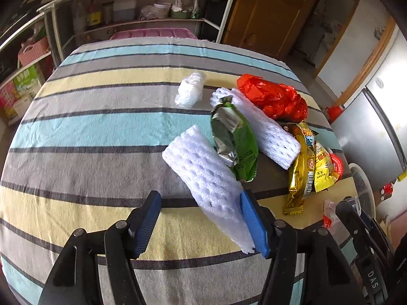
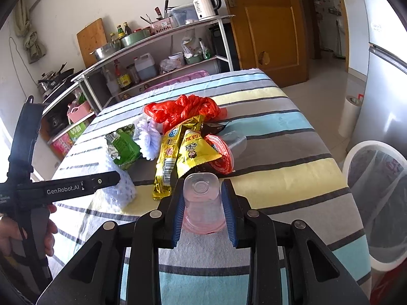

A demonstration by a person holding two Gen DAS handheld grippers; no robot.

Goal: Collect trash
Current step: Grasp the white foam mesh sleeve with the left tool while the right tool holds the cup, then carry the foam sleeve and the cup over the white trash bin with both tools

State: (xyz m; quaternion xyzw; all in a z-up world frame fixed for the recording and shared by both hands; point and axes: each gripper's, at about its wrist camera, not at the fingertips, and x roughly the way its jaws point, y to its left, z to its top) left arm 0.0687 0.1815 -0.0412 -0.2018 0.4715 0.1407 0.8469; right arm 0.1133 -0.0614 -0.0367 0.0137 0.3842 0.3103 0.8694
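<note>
White foam net [image 1: 211,178] could be dropped, being touched by only one of the left gripper's [image 1: 202,225] wide jaws.

The left gripper [image 2: 112,179] bears "GenRobot.AI" in white along its black arm, at the near left in the right wrist view. In the left wrist view, the black body of the right gripper [image 1: 356,212] at the near right carries the white letters "DAS". The green wrapper [image 1: 235,142] on the desk shows a printed date code starting "2026", the remainder too small to read. The yellow wrappers [image 2: 195,152] bear Chinese characters and a barcode, not legible.
</note>
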